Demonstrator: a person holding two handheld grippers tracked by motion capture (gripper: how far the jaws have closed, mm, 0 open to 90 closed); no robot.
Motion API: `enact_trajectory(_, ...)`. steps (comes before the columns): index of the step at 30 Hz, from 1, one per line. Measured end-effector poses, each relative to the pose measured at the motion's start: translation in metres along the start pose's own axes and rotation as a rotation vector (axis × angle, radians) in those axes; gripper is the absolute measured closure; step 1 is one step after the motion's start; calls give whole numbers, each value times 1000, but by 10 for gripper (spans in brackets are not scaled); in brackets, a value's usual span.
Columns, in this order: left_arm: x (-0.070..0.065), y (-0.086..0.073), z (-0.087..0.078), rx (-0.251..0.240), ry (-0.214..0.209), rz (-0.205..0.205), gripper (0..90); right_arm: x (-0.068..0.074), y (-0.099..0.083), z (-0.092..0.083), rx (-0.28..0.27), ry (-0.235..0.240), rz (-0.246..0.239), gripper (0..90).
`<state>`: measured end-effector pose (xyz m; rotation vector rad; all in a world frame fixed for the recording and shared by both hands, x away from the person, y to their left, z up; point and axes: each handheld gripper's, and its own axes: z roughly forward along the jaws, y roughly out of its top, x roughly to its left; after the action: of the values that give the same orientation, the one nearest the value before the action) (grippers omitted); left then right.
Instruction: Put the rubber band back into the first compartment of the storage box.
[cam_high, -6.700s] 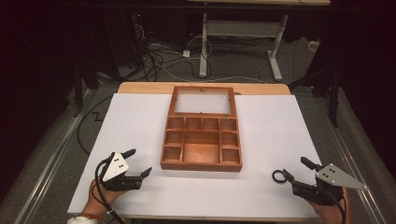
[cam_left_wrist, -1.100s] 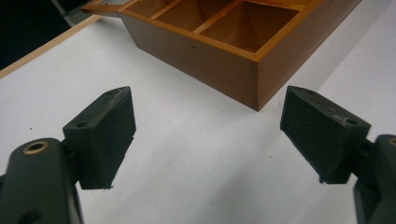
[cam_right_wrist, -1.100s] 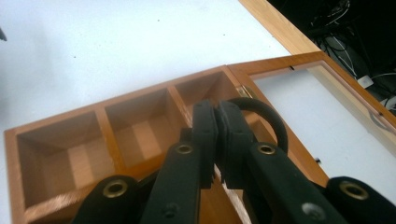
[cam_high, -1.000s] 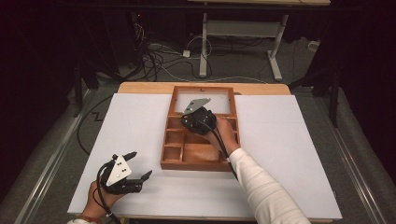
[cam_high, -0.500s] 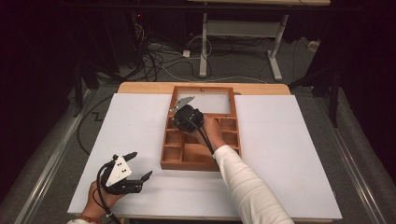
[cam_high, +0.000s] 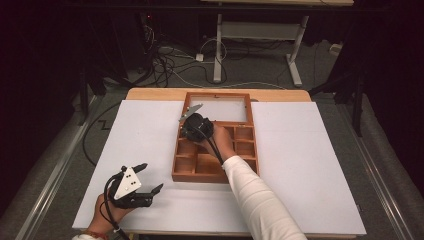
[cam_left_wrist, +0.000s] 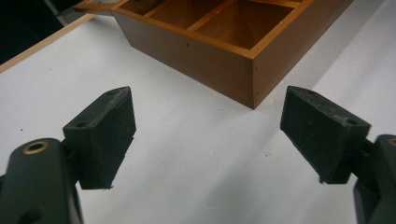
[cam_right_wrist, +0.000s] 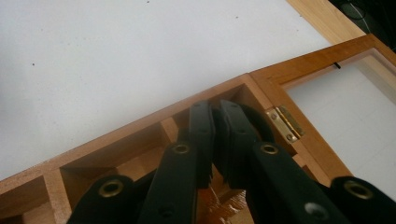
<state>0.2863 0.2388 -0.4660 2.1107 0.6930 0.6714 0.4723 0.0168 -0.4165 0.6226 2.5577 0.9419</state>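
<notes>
From the high view, the wooden compartment box (cam_high: 215, 150) lies open at the middle of the white-covered table (cam_high: 310, 165), its glazed lid (cam_high: 218, 107) folded flat behind it. The right gripper (cam_high: 192, 125) hangs over the box's far-left compartments; the left gripper (cam_high: 145, 177) rests near the table's front edge, jaws apart.

In the left gripper view, the spread jaws frame bare table, with the box's near corner just ahead.

In the right gripper view, the jaws are pressed together, apparently empty, inside the corner compartment beside a brass hinge (cam_right_wrist: 285, 123).
</notes>
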Motion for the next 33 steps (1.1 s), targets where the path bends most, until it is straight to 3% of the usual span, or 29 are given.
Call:
enact_trajectory(8,-1,1,2,7,-9,12,174,0,-1,2,-1,-2,23,839)
enact_trajectory(13,-2,1,0,-1,-11,12,174,5,1,-2,-10,1,4,820)
enact_trajectory(21,-2,0,-1,7,-3,14,174,0,2,-22,-52,-6,24,772)
enact_trajectory(33,-4,1,1,22,5,19,174,-9,-13,-57,-91,-68,33,720)
